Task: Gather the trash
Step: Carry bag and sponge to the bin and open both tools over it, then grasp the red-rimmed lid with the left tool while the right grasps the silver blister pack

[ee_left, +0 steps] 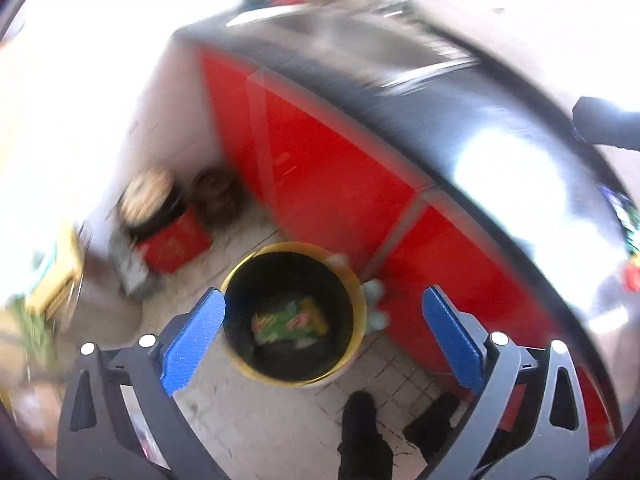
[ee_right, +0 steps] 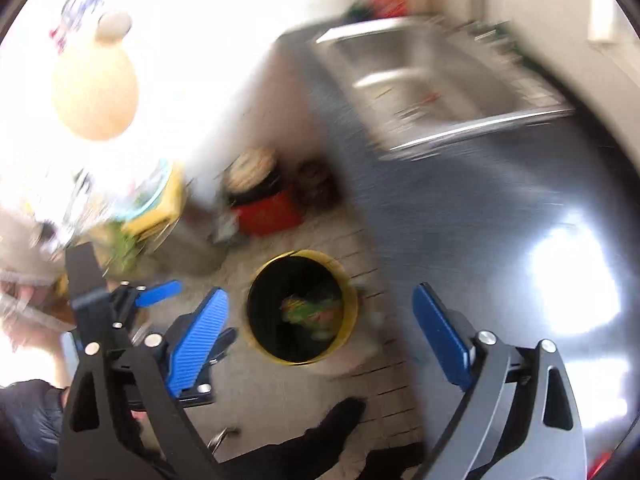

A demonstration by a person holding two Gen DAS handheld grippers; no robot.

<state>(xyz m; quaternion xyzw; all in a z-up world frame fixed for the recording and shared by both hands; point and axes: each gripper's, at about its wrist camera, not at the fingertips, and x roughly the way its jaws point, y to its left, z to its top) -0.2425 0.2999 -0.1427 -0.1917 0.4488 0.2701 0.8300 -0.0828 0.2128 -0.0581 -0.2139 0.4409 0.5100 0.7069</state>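
Both claws are standing wide with nothing between their blue pads: the left claw (ee_left: 322, 336) and the right claw (ee_right: 320, 334) are each pointing down over a yellow-rimmed bin (ee_left: 294, 314) on the tiled floor (ee_left: 260, 420). Going left to right in the left wrist view, a cluttered corner with a red box (ee_left: 176, 242) is sitting on the floor, then the bin, then red cabinet doors (ee_left: 320, 168) under a dark table (ee_left: 460, 120). A green and yellow wrapper (ee_left: 290, 320) is lying at the bottom of the bin, so that piece of trash seems to be collected already. To do the next step well, the person is probably best keeping both claws wide, swinging them clear of the bin rim, and searching the table for further trash before closing on anything; the blur suggests slowing down first. The right wrist view is showing the left claw from the side, a steel sink (ee_right: 436, 80) set in the table, and a pale round object hanging at upper left, none of which the left view is showing clearly. The left view alone is showing the red doors and, at its right edge, colourful things too blurred to name.
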